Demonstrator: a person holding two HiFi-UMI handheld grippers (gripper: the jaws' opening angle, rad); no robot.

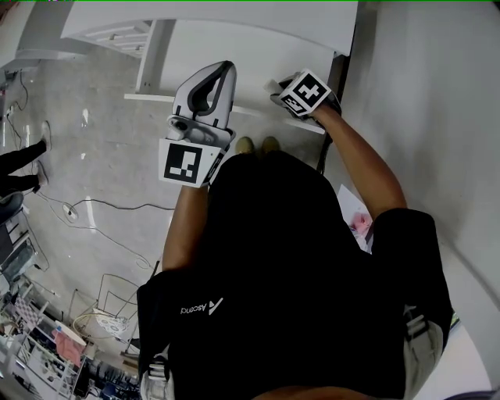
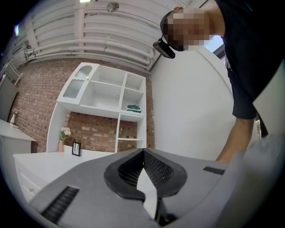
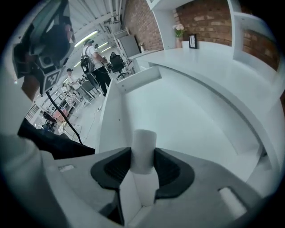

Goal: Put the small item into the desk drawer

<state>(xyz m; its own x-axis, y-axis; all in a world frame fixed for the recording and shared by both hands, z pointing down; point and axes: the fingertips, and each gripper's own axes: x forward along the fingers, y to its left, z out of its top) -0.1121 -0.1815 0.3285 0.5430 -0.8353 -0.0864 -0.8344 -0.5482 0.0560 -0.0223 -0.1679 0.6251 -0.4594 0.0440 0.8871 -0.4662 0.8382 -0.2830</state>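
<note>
Because the task ends inside the desk (image 1: 223, 23), the person stands close against its front edge, at the top of the head view. In the right gripper view the drawer (image 3: 191, 116) appears pulled out: a wide, white, shallow tray that fills the middle of the frame, with its near wall running down the left side and the desk top above it at upper right. I see nothing lying in it.

The right gripper (image 3: 142, 156) is stretched forward over this drawer, and I judge this is so that the item can go down directly inside. In the head view it is at upper right of centre (image 1: 306, 94), at the desk edge. Its jaws stand wide but not free, since both pads press on the item (image 3: 144, 143), a small white cylinder that stands upright between them, at lower centre of that view. The item hangs above the drawer floor and does not touch it, so the placing is not yet done.

The left gripper (image 2: 143, 153) has no work here, I think. It is lifted away from the desk (image 1: 205, 98), upper centre of the head view, and points up toward a wall shelf (image 2: 104, 95). Its jaws are closed together at the tips, with nothing between them.
</note>
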